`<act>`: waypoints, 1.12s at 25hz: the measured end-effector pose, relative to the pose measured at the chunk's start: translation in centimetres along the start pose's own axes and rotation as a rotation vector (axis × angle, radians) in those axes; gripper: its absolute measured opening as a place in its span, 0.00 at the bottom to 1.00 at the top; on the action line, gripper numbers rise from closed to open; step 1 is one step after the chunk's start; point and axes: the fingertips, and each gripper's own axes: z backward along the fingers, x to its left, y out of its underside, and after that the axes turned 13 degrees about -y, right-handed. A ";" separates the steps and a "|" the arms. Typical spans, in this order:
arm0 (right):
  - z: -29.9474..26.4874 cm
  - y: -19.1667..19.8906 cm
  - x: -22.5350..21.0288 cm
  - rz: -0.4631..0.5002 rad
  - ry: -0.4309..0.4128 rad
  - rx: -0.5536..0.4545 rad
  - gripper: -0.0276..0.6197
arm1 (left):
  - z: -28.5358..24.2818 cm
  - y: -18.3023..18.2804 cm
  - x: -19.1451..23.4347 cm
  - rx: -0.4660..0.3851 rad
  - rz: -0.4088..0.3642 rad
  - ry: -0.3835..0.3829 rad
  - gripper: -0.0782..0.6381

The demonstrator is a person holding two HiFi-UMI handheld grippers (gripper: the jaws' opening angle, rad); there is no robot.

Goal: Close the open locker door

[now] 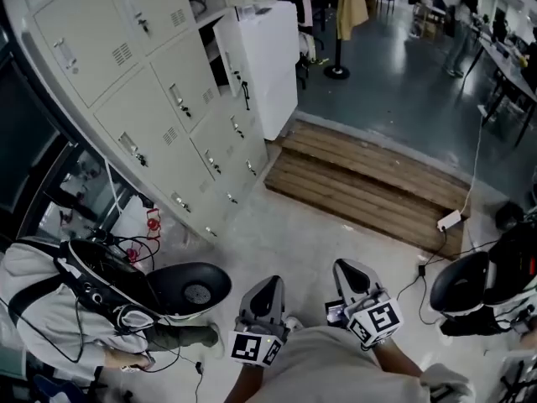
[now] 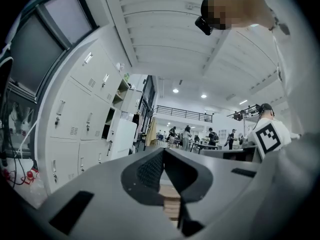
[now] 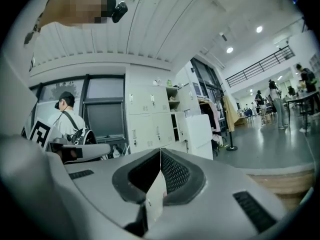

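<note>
L gripper [image 1: 270, 284]: jaws together, nothing gripped; R gripper [image 1: 349, 269]: same; both level, side by side, well apart from locker door [image 1: 270, 65]; door stands open.

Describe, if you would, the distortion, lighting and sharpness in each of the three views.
Head view: evenly lit and sharp, though the lockers lean and bow toward the left edge. Left gripper view: heavy fisheye with black corners; the ceiling lights blow out to white spots. Right gripper view: the same fisheye curves the ceiling, yet the open locker door stays crisp.
</note>
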 end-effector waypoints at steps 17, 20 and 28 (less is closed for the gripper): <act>-6.3 1.4 -3.5 -0.054 0.030 0.032 0.09 | -5.6 0.3 6.2 0.018 0.045 -0.044 0.12; -7.9 1.4 -5.9 -0.065 0.012 0.040 0.09 | -8.0 0.4 6.0 0.018 0.037 -0.052 0.12; -14.1 -1.0 -12.1 -0.061 -0.088 0.009 0.09 | -14.8 -1.0 6.7 -0.001 -0.009 -0.115 0.12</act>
